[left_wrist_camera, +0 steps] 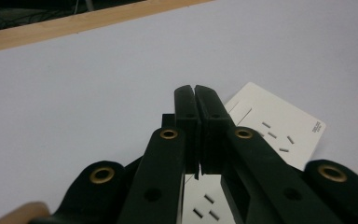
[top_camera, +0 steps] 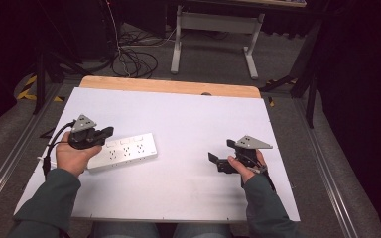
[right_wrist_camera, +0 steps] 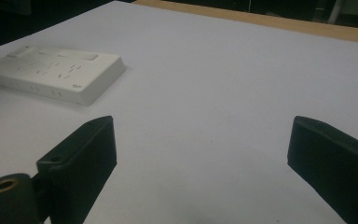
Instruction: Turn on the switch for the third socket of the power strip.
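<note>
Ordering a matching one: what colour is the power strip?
White; the power strip shows best in the right gripper view.

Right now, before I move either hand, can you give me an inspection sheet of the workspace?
Surface: white board on a wooden table.
Job's things: white power strip lying flat, sockets up, at the left.
Clutter: nothing seen.
Grippers: left gripper shut, empty, above the strip; right gripper open, empty, over bare board.
Cables: gripper cable at the left hand; floor cables behind the table.
Surroundings: grey table legs, dark floor.
</note>
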